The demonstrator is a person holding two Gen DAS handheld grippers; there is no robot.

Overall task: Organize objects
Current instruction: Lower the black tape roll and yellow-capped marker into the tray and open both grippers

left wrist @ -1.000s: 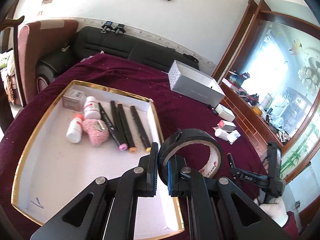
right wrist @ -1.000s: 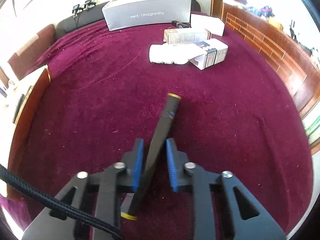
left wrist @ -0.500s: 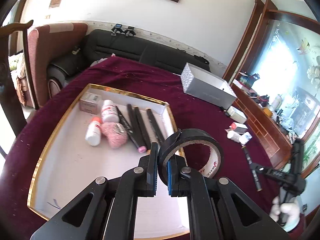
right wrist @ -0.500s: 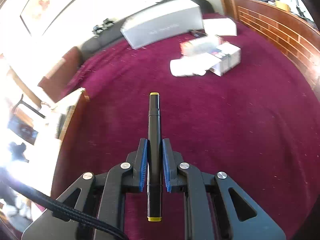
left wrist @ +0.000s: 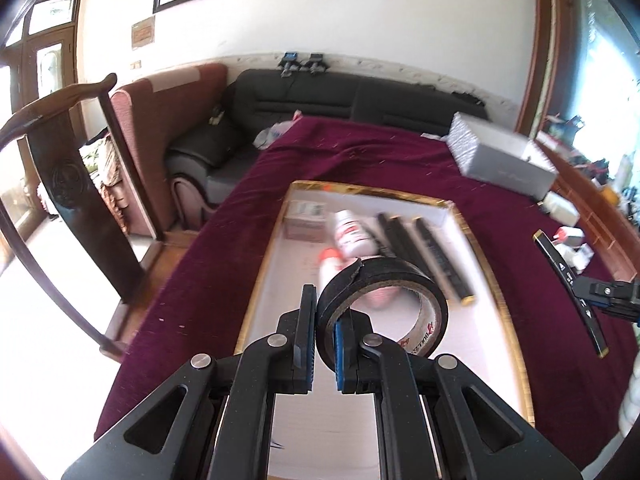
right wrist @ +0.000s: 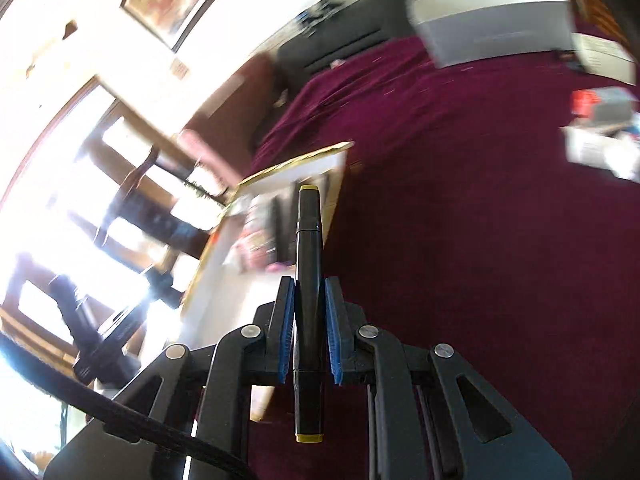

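Both tongs loaded, heading for the tray

Left tongs (left wrist: pixel 322 340) clenched on the wall of a black tape roll (left wrist: pixel 382 306), roll held upright over the near half of the gold-rimmed tray (left wrist: pixel 482 254). Right tongs (right wrist: pixel 310 334) clenched on a black marker (right wrist: pixel 308 280), yellow ends, lying along the fingers, tip aimed at the tray's edge; marker sits above the maroon bench (right wrist: pixel 460 240), just beside the tray, not yet over it. Tray already holds markers (left wrist: pixel 434 256), bottles, a small box, a pink thing. Step in hand: carry-in, likely. Next move calls for lowering the tape onto bare tray floor clear of the bottles, then bringing the marker in parallel to the marker row before letting go
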